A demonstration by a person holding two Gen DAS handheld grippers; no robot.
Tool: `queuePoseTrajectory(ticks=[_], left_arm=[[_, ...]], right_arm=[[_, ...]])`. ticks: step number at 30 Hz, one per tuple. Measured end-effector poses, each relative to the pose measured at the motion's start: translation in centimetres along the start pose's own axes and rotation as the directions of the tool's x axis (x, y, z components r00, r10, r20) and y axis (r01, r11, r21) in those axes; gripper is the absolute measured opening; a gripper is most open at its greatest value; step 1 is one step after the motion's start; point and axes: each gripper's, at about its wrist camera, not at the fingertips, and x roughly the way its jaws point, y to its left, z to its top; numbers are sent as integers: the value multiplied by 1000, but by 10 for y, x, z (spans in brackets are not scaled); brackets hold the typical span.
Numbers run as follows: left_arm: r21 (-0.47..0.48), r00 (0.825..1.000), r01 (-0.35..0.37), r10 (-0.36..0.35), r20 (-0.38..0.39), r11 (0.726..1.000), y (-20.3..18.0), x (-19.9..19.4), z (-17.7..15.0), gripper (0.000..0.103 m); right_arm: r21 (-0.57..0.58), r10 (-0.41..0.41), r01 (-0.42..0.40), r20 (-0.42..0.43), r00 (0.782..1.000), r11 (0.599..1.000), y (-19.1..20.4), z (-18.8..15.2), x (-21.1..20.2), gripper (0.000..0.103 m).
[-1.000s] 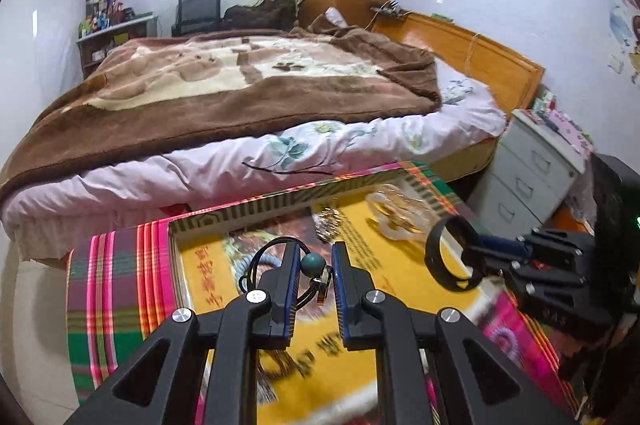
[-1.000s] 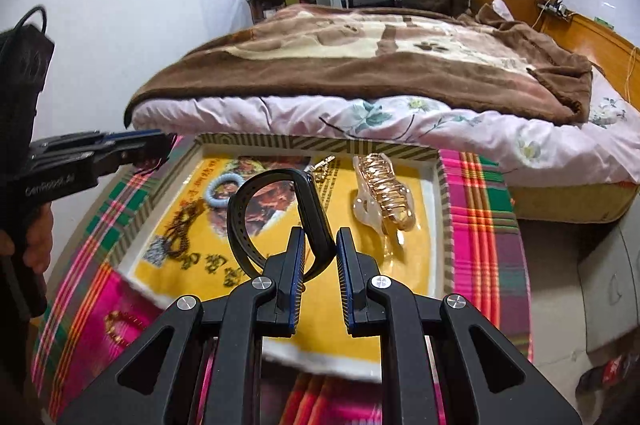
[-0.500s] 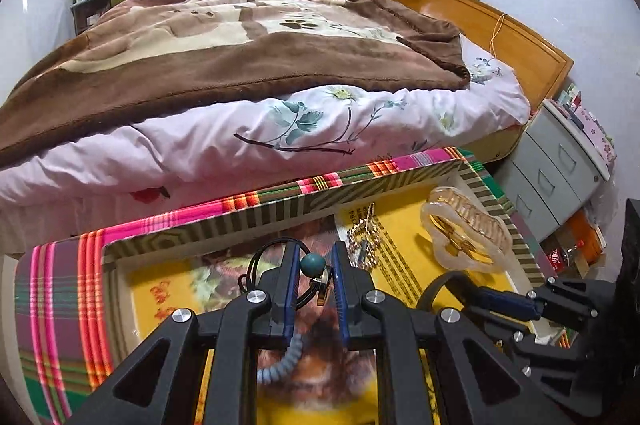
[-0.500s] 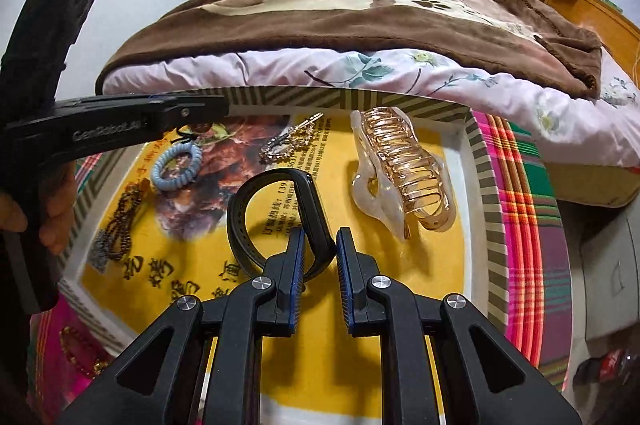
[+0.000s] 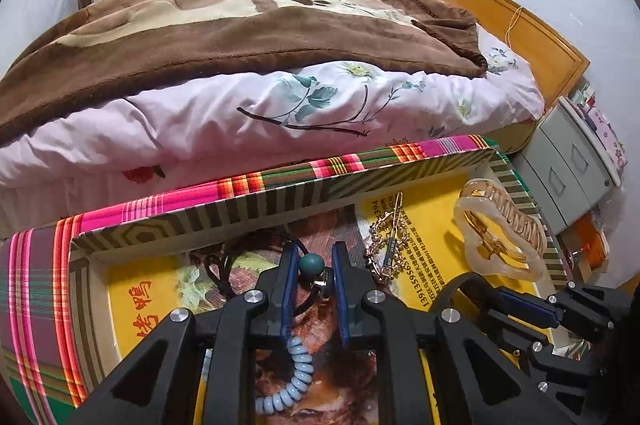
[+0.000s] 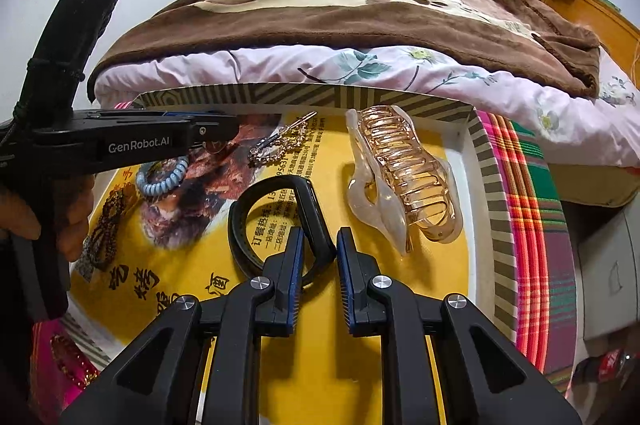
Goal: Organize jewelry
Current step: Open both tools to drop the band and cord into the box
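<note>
Tray (image 6: 486, 181), striped rim, yellow printed liner: receiving jewelry.

Left gripper (image 5: 313, 271): jaws have just eased slightly apart, green-bead cord necklace (image 5: 312, 263) still between the pads; lower than a second ago, now down inside the tray over the blue coil hair tie (image 5: 296, 369).

Right gripper (image 6: 317, 251): pinching the black bangle (image 6: 276, 221), also brought lower, bangle near the liner.

Already in the tray: amber claw clip (image 6: 400, 177), rhinestone hair pin (image 6: 280, 145), dark bead string (image 6: 106, 225).

Status: both pieces look ready to be released.

Both grippers angled down: left gripper (image 5: 313, 271) & right gripper (image 6: 319, 249) each clamped narrow, holding sth.
</note>
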Motion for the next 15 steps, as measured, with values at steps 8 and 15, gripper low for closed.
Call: queuePoseTrajectory(ticks=[8, 15], left_arm=[[1, 1000, -1, 1, 10, 1000, -2, -6, 1, 41], [5, 998, 16, -17, 58, 1000, -9, -36, -4, 59]], right_arm=[[18, -5, 5, -1, 1000, 1000, -1, 2, -2, 23], [30, 12, -13, 34, 999, 999, 2, 1, -20, 42]])
